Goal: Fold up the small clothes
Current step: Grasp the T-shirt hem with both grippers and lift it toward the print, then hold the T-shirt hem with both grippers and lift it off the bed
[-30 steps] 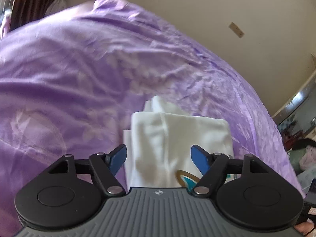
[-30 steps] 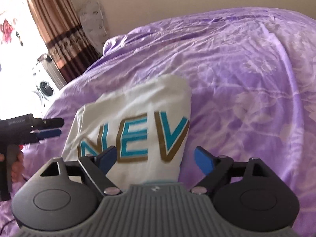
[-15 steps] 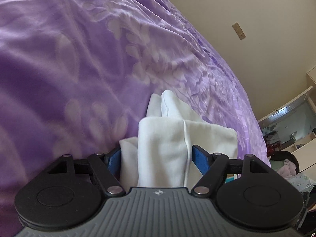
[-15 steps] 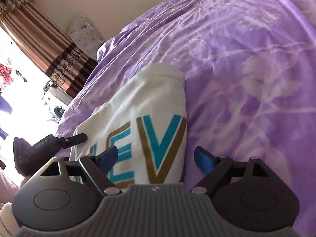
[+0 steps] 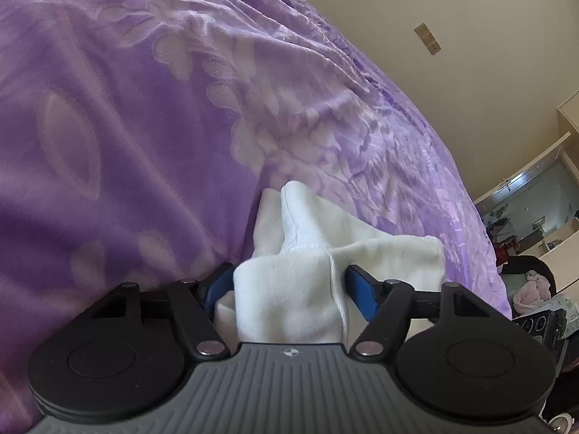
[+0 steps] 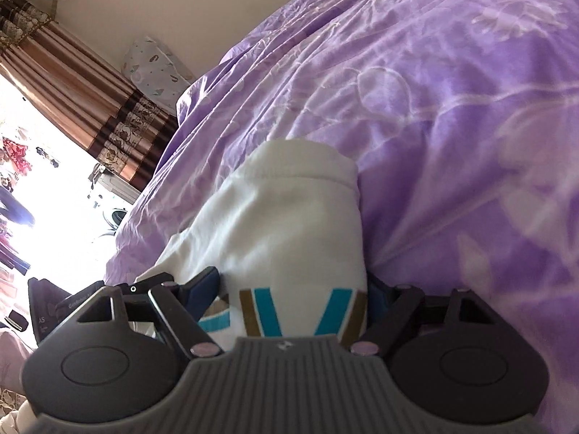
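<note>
Garment: white top (image 6: 289, 224) with teal-gold lettering, partly folded, lying on the purple bedspread (image 5: 144, 126).
Handling: soft, light, limp; layers likely to slip apart, so pinch the edges through all layers.
Left gripper (image 5: 289, 285): jaws have just been closing, astride a bunched fold, not clamped.
Right gripper (image 6: 293, 289): jaws have just been closing, straddling the lettered edge; contact unclear.

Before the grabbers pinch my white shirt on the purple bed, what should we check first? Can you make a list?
1. White shirt lies on the purple blanket: ok.
2. Shirt edge sits between the left gripper jaws, which have just been closing: ok.
3. Shirt sits between the right gripper jaws, also just closing: ok.
4. Pads pressing the cloth already: cannot tell.
5. Only shirt, no blanket, caught between the jaws: cannot tell.
</note>
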`<state>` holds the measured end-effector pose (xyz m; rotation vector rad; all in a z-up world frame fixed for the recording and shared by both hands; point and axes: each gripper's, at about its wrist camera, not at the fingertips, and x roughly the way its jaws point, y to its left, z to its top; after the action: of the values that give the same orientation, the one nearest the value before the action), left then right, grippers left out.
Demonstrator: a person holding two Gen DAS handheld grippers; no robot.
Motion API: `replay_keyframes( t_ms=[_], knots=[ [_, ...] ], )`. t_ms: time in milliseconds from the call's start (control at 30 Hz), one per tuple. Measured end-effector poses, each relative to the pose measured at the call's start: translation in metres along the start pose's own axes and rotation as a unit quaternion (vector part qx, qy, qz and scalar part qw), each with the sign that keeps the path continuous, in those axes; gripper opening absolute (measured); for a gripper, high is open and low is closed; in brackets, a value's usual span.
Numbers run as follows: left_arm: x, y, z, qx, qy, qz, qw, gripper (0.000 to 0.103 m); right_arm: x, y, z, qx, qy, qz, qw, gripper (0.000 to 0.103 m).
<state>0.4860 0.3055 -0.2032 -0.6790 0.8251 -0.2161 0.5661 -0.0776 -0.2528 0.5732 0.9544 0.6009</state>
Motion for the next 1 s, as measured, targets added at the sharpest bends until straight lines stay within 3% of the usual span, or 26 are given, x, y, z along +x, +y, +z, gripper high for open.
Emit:
replay_keyframes(
  t_ms=[133, 300, 400, 433, 467, 767, 1000],
  knots=[
    [0.003, 0.000, 0.004, -0.005, 0.000, -0.007, 1.0000, 0.066, 0.002, -0.007, 0.004, 0.008, -0.008, 0.011, 1.000, 0.062],
    [0.000, -0.004, 0.002, -0.021, -0.011, -0.014, 0.9996, 0.040, 0.000, -0.014, 0.007, 0.022, -0.011, 0.014, 1.000, 0.044],
    [-0.009, -0.021, 0.000, 0.007, -0.028, 0.004, 0.9996, 0.026, -0.009, -0.009, 0.005, 0.012, -0.020, 0.010, 1.000, 0.031],
    [-0.012, -0.026, -0.001, 0.014, -0.032, 0.006, 0.9994, 0.025, -0.013, -0.006, 0.005, 0.009, -0.024, 0.006, 1.000, 0.021],
    [-0.018, -0.033, -0.001, 0.024, -0.040, 0.009, 0.9989, 0.024, -0.017, -0.002, 0.007, 0.005, -0.028, 0.001, 1.000, 0.018],
    [-0.090, -0.104, -0.026, 0.107, -0.122, 0.017, 0.9866, 0.021, -0.077, 0.057, 0.005, -0.059, -0.068, 0.009, 0.996, 0.014],
    [-0.187, -0.169, -0.078, 0.141, -0.221, -0.030, 0.9645, 0.021, -0.165, 0.114, -0.020, -0.102, -0.124, 0.038, 0.986, 0.013]
  ],
)
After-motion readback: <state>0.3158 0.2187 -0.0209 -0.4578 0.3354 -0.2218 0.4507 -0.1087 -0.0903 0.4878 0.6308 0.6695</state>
